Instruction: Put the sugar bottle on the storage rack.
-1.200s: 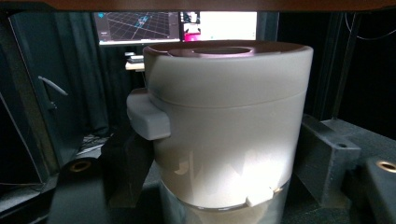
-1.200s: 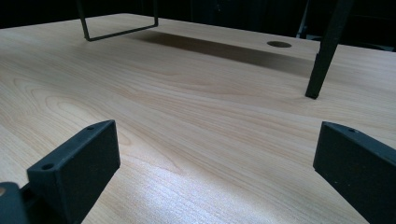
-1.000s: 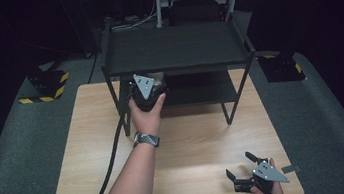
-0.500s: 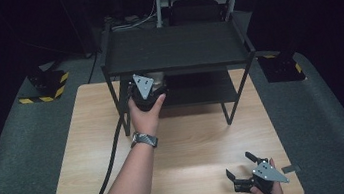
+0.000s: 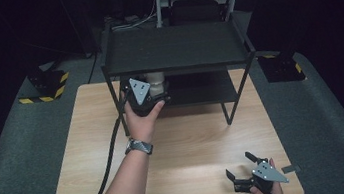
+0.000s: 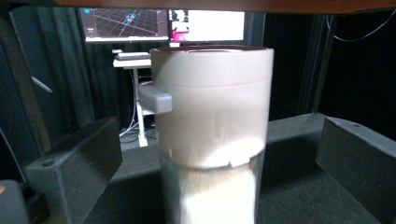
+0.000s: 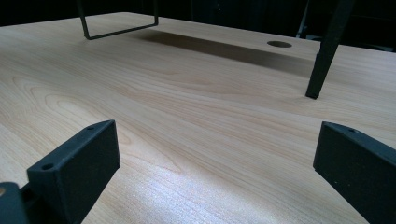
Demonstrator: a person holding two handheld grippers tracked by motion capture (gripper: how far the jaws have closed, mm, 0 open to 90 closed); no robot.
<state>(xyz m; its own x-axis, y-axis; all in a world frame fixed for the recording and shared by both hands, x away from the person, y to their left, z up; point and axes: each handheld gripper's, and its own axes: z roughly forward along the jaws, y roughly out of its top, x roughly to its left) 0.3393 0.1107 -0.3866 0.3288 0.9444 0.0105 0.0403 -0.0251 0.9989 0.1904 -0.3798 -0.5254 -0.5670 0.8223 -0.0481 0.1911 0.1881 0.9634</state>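
The cup [image 6: 212, 109], a pale cylinder with a small lug on its side, is seen standing upright on the lower shelf [image 5: 200, 93] of the black rack [image 5: 174, 49], near that shelf's left end, just under the top shelf. It is judged that the work in hand is either the setting of the cup on this shelf or the taking of it from there; which of the two cannot be told from the pictures. If it is being placed, most of the work is done and only the withdrawal is left; if it is being fetched, the grasp itself is not yet made. In the left gripper view the left gripper [image 6: 212, 186] is shown with its jaws spread wide, one on each side of the cup and clear of its wall, so nothing is clamped. In the high view the same gripper is held at the front left of the rack by a hand with a wristwatch [image 5: 138, 146]. The right gripper [image 5: 245, 173] is rested near the table's [image 5: 89, 138] front right corner, well apart from the rack, its jaws parted widely over bare wood and nothing held between them.
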